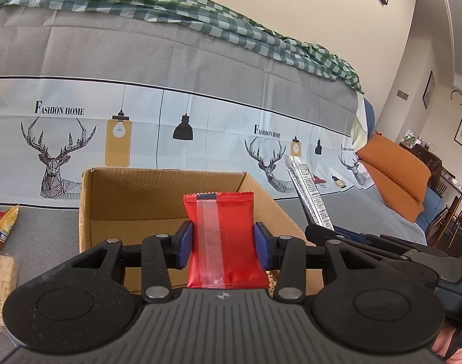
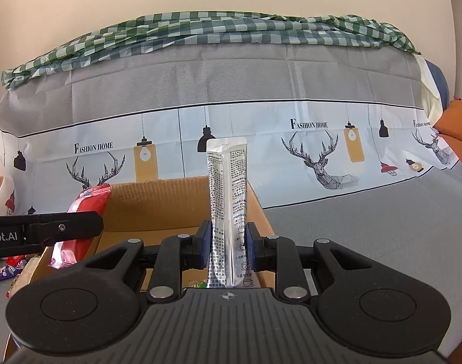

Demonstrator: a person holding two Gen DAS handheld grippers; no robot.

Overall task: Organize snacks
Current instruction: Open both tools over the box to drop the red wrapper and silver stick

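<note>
Your red snack packet (image 1: 223, 236), glossy with a clear seam strip down its back, stands upright, pinched in your left gripper (image 1: 223, 244) over the open cardboard box (image 1: 115, 194). Your right gripper (image 2: 228, 242) is clamped on a silver printed stick sachet (image 2: 228, 200) above the same box.

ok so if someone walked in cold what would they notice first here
Probably the red snack packet, pinched upright in the left gripper over the open cardboard box. Next, the tall silver sachet clamped in the right gripper at the box's right side, and behind both, the deer-print cloth.
</note>
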